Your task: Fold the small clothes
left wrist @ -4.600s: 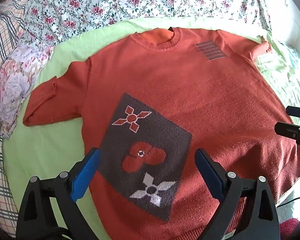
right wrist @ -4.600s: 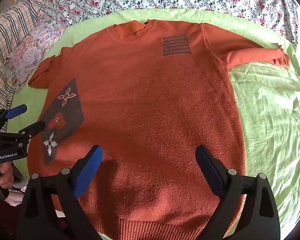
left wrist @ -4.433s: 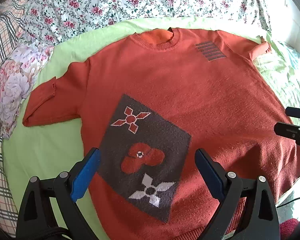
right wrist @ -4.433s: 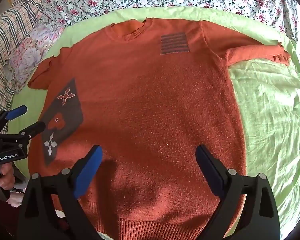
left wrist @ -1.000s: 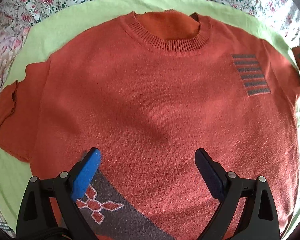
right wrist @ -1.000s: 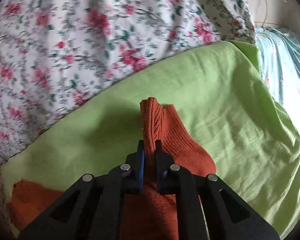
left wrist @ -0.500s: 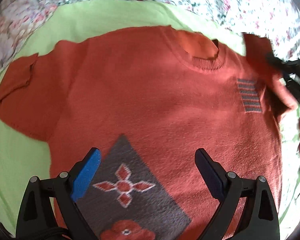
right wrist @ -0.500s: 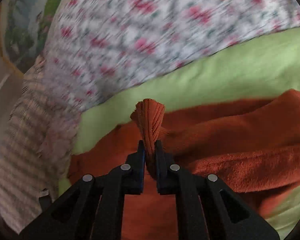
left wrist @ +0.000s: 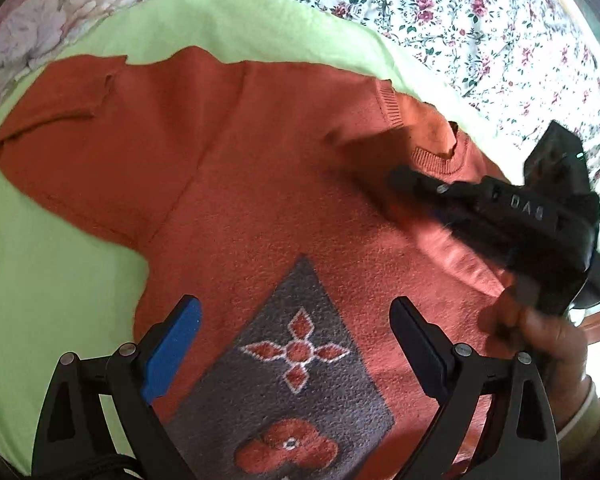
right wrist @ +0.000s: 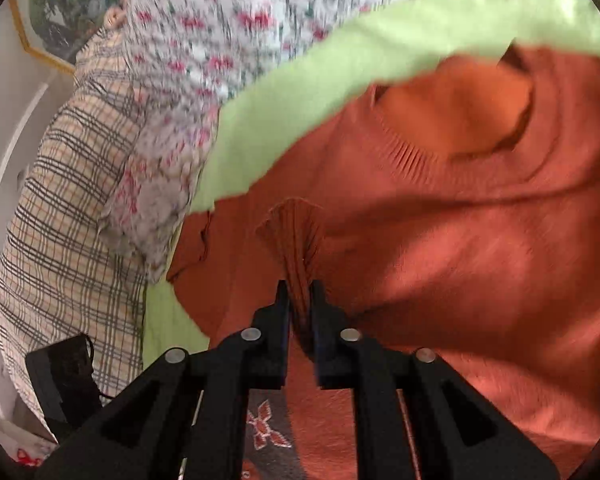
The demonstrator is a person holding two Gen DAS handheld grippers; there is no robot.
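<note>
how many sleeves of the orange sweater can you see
2. One sleeve lies flat on the green sheet at the left. The other sleeve's cuff is pinched in the right hand-held gripper, carried over the sweater's chest.

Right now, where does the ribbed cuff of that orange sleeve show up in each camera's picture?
Left wrist view: upper middle-right, the cuff lies over the sweater's chest, ahead of the right gripper.
Right wrist view: centre, the cuff is pinched in that gripper.
Shared landmark: the neckline.
</note>
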